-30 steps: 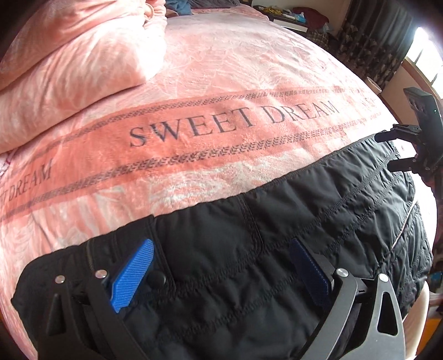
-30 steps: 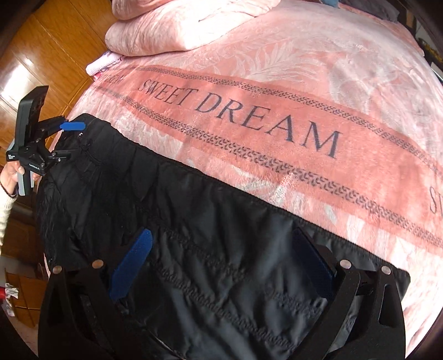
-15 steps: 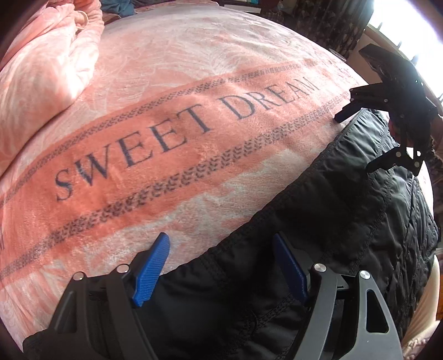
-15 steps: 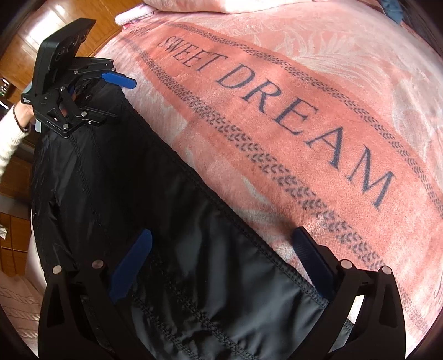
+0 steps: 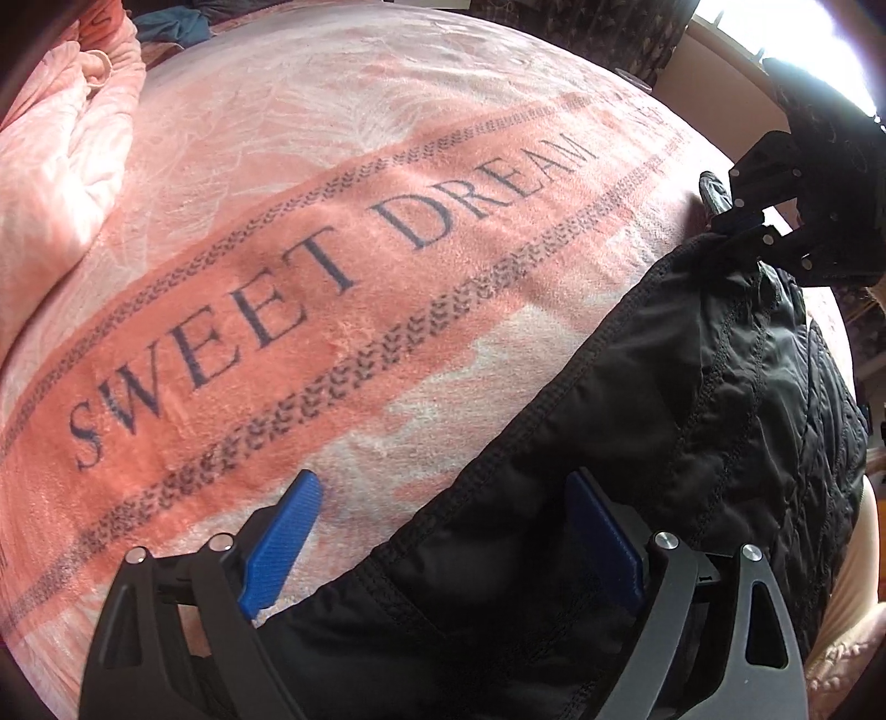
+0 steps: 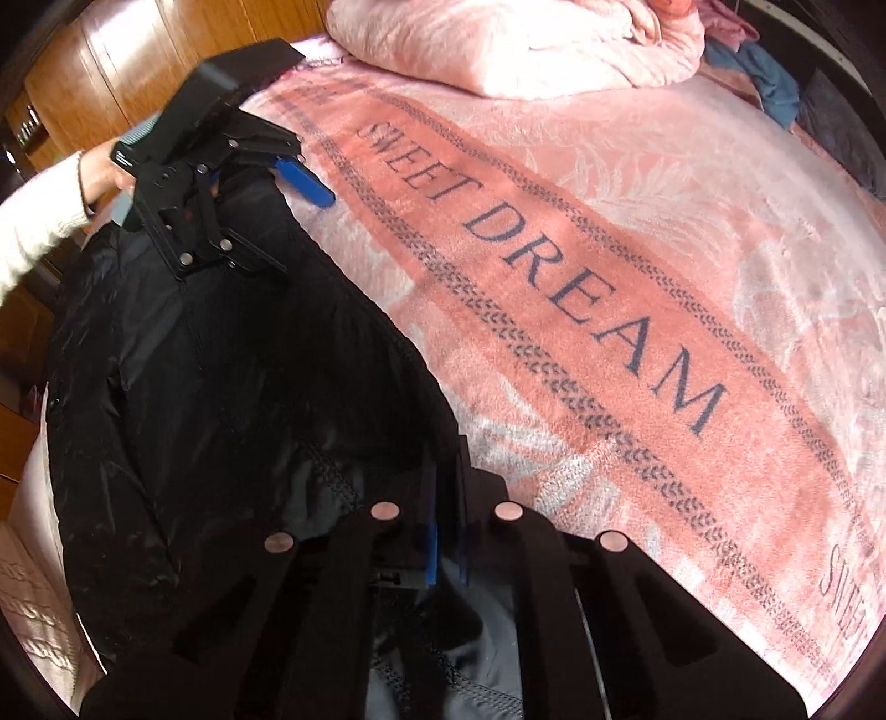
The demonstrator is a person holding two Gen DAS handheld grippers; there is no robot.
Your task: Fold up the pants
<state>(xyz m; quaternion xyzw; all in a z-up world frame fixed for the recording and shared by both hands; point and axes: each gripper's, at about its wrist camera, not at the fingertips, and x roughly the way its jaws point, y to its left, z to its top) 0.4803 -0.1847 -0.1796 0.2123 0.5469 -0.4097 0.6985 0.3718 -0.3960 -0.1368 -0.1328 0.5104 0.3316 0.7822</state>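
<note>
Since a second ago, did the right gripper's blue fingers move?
Yes. The right gripper has snapped shut on the black pants, near their edge beside the pink blanket.

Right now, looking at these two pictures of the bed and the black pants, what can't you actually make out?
- Right wrist view: the right gripper, shut on the pants, hides the pinched edge.
- Left wrist view: the pants' lower part is cut off by the frame; the window is glare.
- Neither view shows the pants' full shape.

One pair of black pants (image 5: pixel 692 421) lies on one pink blanket (image 5: pixel 387 221); two grippers, the left gripper (image 5: pixel 443 531) and right gripper (image 6: pixel 446 531); one bundled pink quilt (image 6: pixel 515 44).
</note>
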